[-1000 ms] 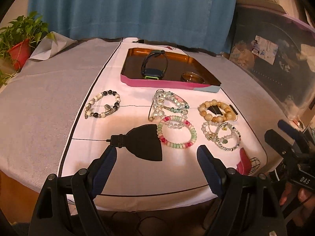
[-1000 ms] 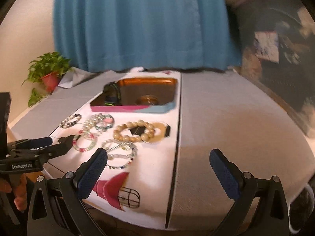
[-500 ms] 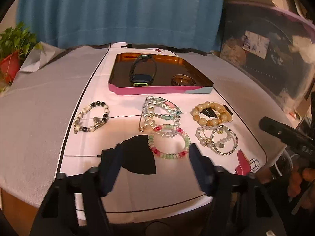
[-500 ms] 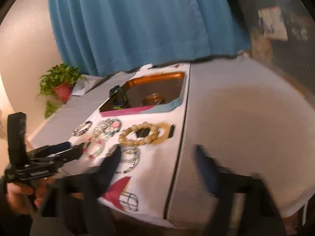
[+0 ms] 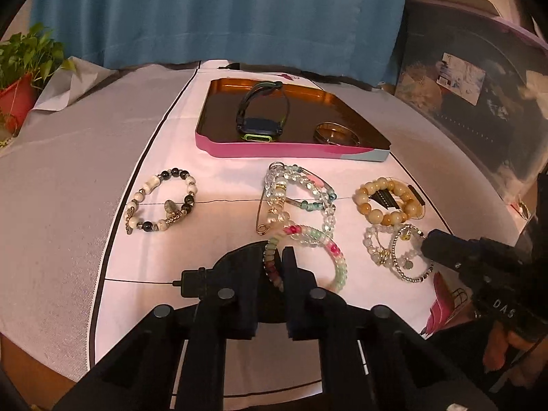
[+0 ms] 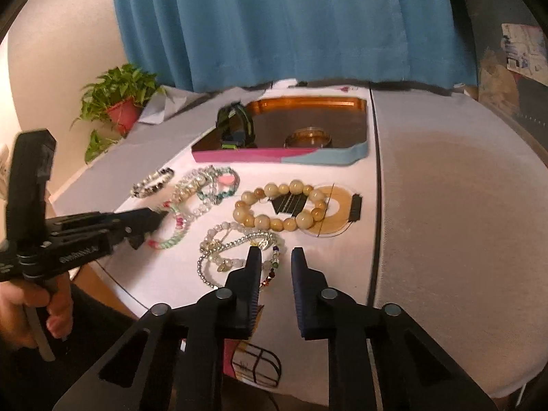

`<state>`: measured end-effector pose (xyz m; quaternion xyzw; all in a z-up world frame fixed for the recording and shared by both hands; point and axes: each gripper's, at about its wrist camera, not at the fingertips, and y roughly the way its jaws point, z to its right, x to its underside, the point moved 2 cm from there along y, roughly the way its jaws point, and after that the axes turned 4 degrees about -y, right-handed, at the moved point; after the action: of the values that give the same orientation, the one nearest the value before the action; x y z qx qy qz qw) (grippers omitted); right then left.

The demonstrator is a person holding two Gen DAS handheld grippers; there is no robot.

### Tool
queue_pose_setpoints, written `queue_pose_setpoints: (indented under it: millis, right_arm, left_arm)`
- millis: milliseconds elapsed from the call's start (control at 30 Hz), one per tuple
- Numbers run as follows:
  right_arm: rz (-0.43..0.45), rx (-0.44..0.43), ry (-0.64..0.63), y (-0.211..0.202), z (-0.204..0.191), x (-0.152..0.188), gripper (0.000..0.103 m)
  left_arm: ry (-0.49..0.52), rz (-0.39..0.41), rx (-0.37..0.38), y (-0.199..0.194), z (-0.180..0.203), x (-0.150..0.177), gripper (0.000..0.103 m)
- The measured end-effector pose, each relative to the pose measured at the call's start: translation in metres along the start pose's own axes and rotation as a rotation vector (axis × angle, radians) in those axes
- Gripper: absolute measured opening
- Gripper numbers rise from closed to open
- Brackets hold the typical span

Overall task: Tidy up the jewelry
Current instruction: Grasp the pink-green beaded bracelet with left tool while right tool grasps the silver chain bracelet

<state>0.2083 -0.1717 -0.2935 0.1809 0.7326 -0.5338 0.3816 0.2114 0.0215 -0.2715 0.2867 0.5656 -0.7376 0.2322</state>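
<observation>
Several bead bracelets lie on a white cloth. My left gripper is shut on the near-left rim of the pink and green bead bracelet, low on the cloth; it shows too in the right wrist view. My right gripper has its jaws narrowed but apart, empty, just over the clear and silver bracelets. A pink-edged tray at the back holds a watch and a gold bangle.
A black and white bracelet lies at left, a clear bead cluster on a pin in the middle, a yellow bead bracelet at right. A potted plant stands far left. A blue curtain hangs behind.
Both grippers closed from wide open. The left one moved forward and shut on the pink and green bracelet. The right one narrowed and came down over the clear and silver bracelets.
</observation>
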Motion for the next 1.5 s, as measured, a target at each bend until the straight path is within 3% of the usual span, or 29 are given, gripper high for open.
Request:
queue_pose_setpoints:
  millis: [100, 200, 367, 433, 600, 767, 933, 1000, 1067, 1100, 1233, 1400, 1500]
  right_arm:
    - [-0.006, 0.027, -0.042, 0.003, -0.01, 0.0, 0.014]
    - [-0.017, 0.106, -0.119, 0.005, -0.019, 0.001, 0.004]
    - [0.012, 0.093, -0.093, -0.01, -0.013, -0.001, 0.004]
    - [0.033, 0.093, -0.109, -0.019, -0.013, -0.004, 0.004]
    - [0.07, 0.091, -0.036, -0.032, 0.005, -0.009, 0.004]
    - [0.061, 0.086, 0.025, -0.03, 0.018, -0.009, 0.004]
    - [-0.004, 0.094, 0.026, -0.018, 0.019, -0.001, 0.004]
    - [-0.029, 0.079, 0.031, -0.013, 0.02, 0.002, 0.006]
    - [-0.033, 0.074, 0.031, -0.01, 0.019, 0.004, 0.006]
    - [-0.035, 0.074, 0.028, -0.01, 0.019, 0.004, 0.006]
    - [-0.036, 0.043, 0.02, -0.008, 0.017, 0.003, 0.004]
    - [0.01, 0.013, 0.056, -0.019, 0.018, -0.003, 0.004]
    - [0.035, 0.039, 0.066, -0.028, 0.02, -0.008, 0.004]
  left_arm:
    - [0.002, 0.001, 0.001, 0.0, 0.0, 0.0, 0.008]
    - [0.015, 0.002, -0.003, -0.001, 0.002, 0.001, 0.007]
    - [0.034, 0.035, 0.016, -0.015, 0.005, 0.004, 0.003]
    - [0.035, 0.046, -0.011, -0.019, 0.004, 0.005, 0.003]
    - [-0.018, 0.012, 0.016, -0.017, -0.001, 0.007, 0.002]
    - [0.016, 0.017, -0.017, -0.015, 0.004, 0.01, 0.003]
    - [-0.004, 0.036, -0.088, -0.013, -0.001, 0.009, 0.029]
    - [-0.036, 0.029, -0.075, -0.012, -0.004, 0.009, 0.029]
    - [-0.042, 0.019, -0.054, -0.013, -0.005, 0.008, 0.019]
    - [-0.027, 0.013, -0.036, -0.014, -0.003, 0.008, 0.0]
    - [0.053, -0.018, -0.038, -0.013, 0.009, 0.013, 0.0]
    - [0.033, -0.007, 0.003, -0.022, 0.009, 0.01, 0.0]
    - [0.039, 0.0, 0.013, -0.025, 0.01, 0.009, 0.0]
